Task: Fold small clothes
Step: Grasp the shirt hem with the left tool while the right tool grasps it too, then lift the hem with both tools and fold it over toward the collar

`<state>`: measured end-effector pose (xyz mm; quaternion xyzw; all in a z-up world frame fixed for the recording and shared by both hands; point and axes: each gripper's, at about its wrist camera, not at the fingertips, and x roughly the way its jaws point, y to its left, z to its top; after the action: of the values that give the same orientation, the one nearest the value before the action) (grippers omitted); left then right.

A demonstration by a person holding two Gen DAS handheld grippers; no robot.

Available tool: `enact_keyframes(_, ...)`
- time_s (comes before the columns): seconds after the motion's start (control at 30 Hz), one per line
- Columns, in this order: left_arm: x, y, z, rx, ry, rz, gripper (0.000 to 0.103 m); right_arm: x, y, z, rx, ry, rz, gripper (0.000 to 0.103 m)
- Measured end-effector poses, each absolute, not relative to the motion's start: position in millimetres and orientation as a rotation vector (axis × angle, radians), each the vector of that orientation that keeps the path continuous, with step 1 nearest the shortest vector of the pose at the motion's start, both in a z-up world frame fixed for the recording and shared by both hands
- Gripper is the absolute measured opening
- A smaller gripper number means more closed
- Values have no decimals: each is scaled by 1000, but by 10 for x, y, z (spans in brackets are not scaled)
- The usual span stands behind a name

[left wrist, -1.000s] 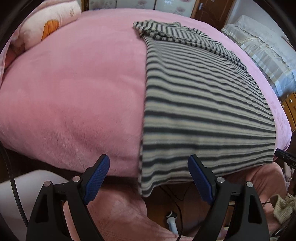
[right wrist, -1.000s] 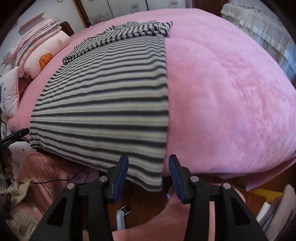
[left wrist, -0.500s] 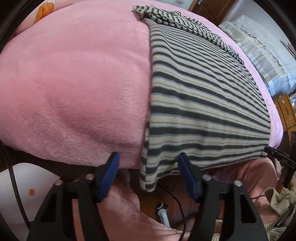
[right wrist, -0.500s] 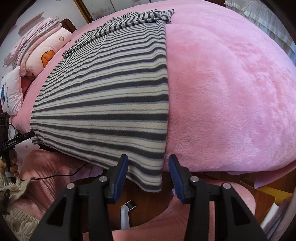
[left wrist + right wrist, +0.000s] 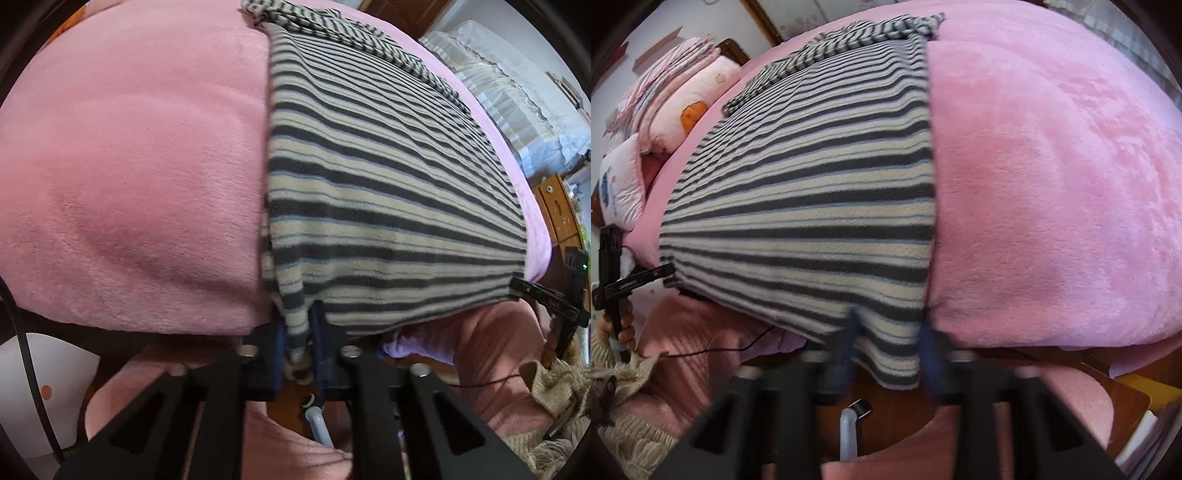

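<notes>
At the near edge of the bed (image 5: 122,177), our left tool (image 5: 297,345) pinches the hem corner of the striped shirt (image 5: 369,177), which lies flat on the pink blanket. Our right tool (image 5: 886,354) straddles the other corner, jaws parted (blurred, so not clamped, we judge). Risk: lifting now, one-sided, would skew the fold; fleece may slip.
</notes>
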<state>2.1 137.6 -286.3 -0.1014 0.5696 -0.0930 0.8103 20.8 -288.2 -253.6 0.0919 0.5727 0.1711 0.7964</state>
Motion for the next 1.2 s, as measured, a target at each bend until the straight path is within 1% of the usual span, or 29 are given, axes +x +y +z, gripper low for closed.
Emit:
enact_keyframes(0.07, 20, 1257, -2815, -190, 1214, -228, 6, 192, -2846, -2497, 173, 1219, 371, 6)
enact_keyframes(0.2, -23, 1102, -2629, -179, 1191, -271, 5, 143, -2797, -2327, 159, 1185, 407, 5)
enact_keyframes(0.37, -8, 1086, -2273, -300, 1102, -337, 5, 143, -2825, -1981, 177, 1107, 465, 5)
enact_keyframes(0.53, 197, 1126, -1852, -422, 1005, -327, 5, 281, -2909, -1531, 232, 993, 494, 5)
enact_keyframes(0.63, 429, 1222, -1580, -503, 948, -290, 5, 481, -2977, -1235, 252, 921, 494, 5)
enact_keyframes(0.87, 1135, 1482, -1032, -567, 840, -151, 5, 1164, -3004, -676, 244, 800, 467, 5)
enact_keyframes(1.0, 1594, 1685, -872, -614, 807, -91, 5, 1649, -3028, -505, 262, 766, 432, 5)
enact_keyframes(1.2, 2235, 1803, -819, -665, 785, -30, 5, 2317, -3038, -519, 288, 771, 402, 5)
